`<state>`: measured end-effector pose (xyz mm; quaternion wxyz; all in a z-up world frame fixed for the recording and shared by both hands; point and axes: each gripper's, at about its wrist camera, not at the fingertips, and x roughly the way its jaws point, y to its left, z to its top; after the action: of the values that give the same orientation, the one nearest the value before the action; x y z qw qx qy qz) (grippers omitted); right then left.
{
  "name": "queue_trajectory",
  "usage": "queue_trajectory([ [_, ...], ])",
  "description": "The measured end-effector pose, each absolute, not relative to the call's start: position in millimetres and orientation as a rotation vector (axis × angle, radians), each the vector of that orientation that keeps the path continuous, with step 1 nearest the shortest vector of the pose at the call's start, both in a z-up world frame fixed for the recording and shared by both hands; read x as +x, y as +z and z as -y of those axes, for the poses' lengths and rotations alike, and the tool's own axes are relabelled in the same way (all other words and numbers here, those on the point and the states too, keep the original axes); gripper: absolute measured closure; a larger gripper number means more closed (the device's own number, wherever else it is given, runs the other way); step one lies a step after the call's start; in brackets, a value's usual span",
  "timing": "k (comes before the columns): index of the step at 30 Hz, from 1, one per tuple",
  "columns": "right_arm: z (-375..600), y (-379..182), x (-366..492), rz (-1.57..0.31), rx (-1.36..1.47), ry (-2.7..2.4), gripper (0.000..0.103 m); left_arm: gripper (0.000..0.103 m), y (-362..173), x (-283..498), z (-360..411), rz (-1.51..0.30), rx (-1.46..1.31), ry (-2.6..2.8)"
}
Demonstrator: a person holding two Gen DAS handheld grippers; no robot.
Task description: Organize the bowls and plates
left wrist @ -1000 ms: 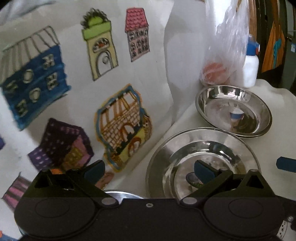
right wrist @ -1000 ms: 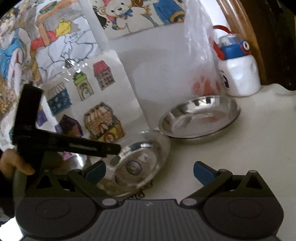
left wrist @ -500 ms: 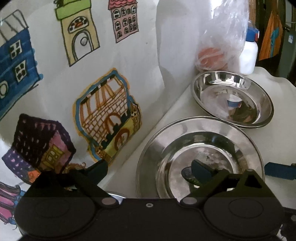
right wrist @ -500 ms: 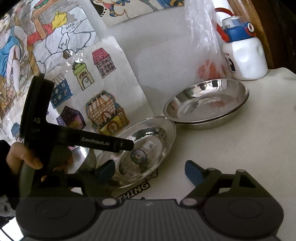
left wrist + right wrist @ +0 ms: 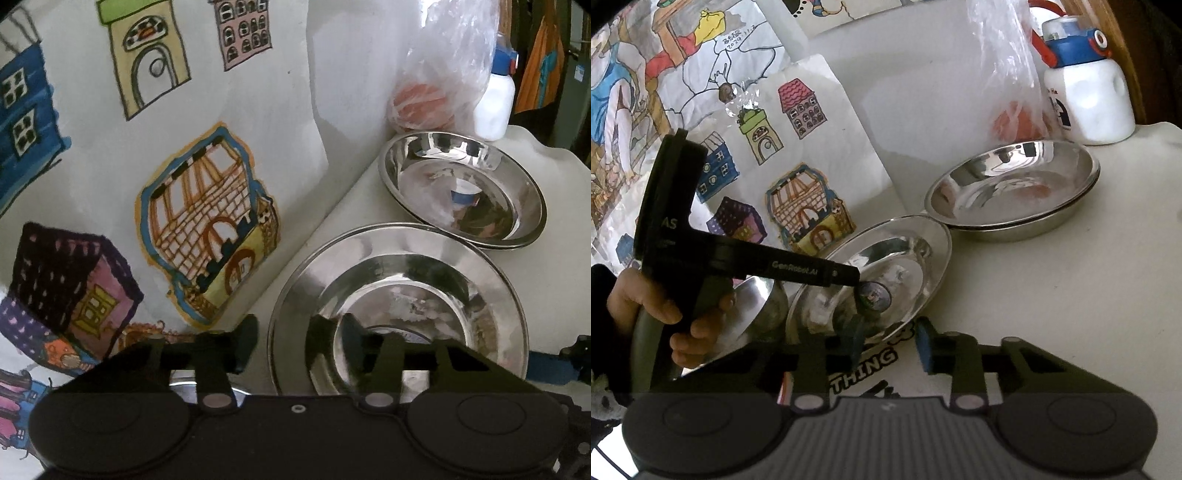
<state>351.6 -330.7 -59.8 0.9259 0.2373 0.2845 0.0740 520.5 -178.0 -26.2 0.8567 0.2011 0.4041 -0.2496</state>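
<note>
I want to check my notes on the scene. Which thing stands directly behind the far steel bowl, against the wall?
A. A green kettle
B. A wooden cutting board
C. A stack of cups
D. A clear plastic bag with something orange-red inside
D: a clear plastic bag with an orange-red thing inside stands behind the far steel bowl, beside a white bottle.

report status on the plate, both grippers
Left gripper open, straddling plate rim. Right gripper open at the near rim. Deep bowl crowds plate's far edge.
</note>
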Motion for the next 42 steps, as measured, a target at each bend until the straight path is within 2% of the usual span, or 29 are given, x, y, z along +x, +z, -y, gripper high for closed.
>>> queue_trajectory([
  [7,330.7,-58.3,347.3,-0.584,0.466,0.137,0.076,0.068,-25.7,520.1,183.3,-0.858,0.428,-0.520],
  [15,335.9,-55.1,340.8,-0.582,0.465,0.127,0.076,0.071,-21.5,516.0,182.5,-0.872,0.412,-0.525],
  [30,347.8,-54.0,335.1,-0.614,0.550,0.167,0.075,0.072,-10.6,499.8,193.0,-0.880,0.467,-0.483],
  [42,362.2,-43.3,320.2,-0.510,0.625,0.181,0.076,0.072,24.3,487.6,206.9,-0.824,0.486,-0.462],
])
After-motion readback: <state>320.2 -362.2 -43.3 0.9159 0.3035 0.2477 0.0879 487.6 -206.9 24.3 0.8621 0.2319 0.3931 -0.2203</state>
